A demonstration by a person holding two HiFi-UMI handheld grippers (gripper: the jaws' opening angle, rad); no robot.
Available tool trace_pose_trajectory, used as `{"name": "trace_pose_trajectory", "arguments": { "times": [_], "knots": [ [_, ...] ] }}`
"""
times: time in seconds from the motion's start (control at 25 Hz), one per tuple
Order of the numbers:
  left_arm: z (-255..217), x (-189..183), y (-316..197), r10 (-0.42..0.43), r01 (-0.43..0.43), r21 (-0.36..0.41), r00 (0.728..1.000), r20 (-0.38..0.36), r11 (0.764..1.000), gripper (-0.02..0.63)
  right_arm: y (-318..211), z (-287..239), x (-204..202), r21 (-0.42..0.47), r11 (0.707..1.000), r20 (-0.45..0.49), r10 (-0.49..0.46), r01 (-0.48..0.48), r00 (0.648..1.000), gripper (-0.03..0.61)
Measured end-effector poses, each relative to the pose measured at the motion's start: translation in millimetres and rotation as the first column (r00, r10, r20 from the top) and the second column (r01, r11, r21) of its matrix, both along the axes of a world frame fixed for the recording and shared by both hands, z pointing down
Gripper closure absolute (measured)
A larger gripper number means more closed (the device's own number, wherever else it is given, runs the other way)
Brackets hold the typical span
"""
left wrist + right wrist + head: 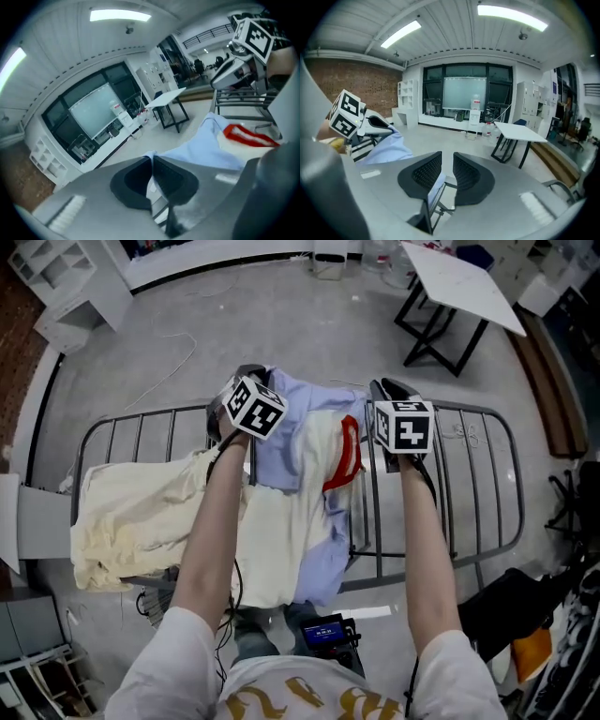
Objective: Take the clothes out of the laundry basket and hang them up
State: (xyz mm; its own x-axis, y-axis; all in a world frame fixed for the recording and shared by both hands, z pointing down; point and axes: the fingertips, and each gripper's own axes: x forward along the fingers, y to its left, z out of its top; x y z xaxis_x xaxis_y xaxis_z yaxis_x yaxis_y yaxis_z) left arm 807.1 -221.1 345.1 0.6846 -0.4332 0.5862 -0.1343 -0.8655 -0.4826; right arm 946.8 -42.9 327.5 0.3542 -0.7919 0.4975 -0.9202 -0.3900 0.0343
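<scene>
Left hand-held gripper [152,164] was pinched shut on an edge of the light-blue shirt [291,427], which lay draped over the drying rack [378,521] between the two hand-held grippers. Right hand-held gripper [447,161] stood slightly spread, pads off the cloth. I counted two garments hung: the shirt and one cream garment [141,521] left of the left hand-held gripper. No basket showed, so I could not judge what was left.

Grey concrete floor [281,315], a white folding table [464,282], brick wall [361,75], white shelving [66,277], 2 ceiling strip lights [511,16].
</scene>
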Motion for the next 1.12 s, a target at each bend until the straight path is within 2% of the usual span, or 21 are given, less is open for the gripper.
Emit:
{"name": "trace_pose_trajectory", "arguments": {
  "times": [0.08,0.24,0.32,0.44,0.68,0.76,0.92,1.0,1.12],
  "knots": [
    [11.3,-3.2,-0.9,0.004,-0.004,0.014,0.999,0.035,1.0,0.593,5.0,12.7,3.4,-0.031,0.999,-0.002,0.013,-0.013,1.0,0.463],
    [21.7,-12.2,-0.2,-0.014,0.016,-0.041,0.999,0.038,0.999,0.541,15.0,18.3,-3.8,-0.017,0.999,0.037,0.029,-0.028,0.999,0.466],
    [19.0,-15.0,1.1,-0.026,0.027,-0.09,1.0,0.011,0.996,0.501,18.1,14.4,-11.6,0.001,1.0,0.044,0.025,-0.025,0.999,0.466],
    [8.6,-20.5,5.3,-0.038,0.032,-0.158,0.999,-0.037,0.987,0.4,23.5,4.1,-24.9,0.026,1.0,0.04,0.018,-0.019,0.999,0.471],
    [-35.6,-39.2,23.6,-0.035,0.0,-0.22,0.987,-0.156,0.975,0.399,38.5,-27.0,-58.9,0.139,0.99,0.053,0.013,-0.02,0.998,0.477],
    [-55.2,-51.8,36.4,-0.041,-0.008,-0.25,0.981,-0.191,0.968,0.409,46.5,-40.3,-74.6,0.184,0.983,0.073,0.007,-0.02,0.997,0.491],
    [-84.2,-76.2,71.8,-0.039,-0.041,-0.292,0.964,-0.263,0.956,0.517,62.5,-59.0,-102.2,0.242,0.97,0.104,0.001,-0.026,0.995,0.551],
    [-88.7,-90.6,83.3,-0.051,-0.03,-0.282,0.96,-0.277,0.959,0.574,67.2,-61.2,-114.7,0.242,0.97,0.113,-0.004,-0.024,0.994,0.551],
    [-93.5,-115.6,99.0,-0.082,-0.022,-0.312,0.945,-0.317,0.95,0.605,74.8,-66.9,-139.3,0.253,0.967,0.132,-0.025,-0.009,0.991,0.552]
  ]
}}
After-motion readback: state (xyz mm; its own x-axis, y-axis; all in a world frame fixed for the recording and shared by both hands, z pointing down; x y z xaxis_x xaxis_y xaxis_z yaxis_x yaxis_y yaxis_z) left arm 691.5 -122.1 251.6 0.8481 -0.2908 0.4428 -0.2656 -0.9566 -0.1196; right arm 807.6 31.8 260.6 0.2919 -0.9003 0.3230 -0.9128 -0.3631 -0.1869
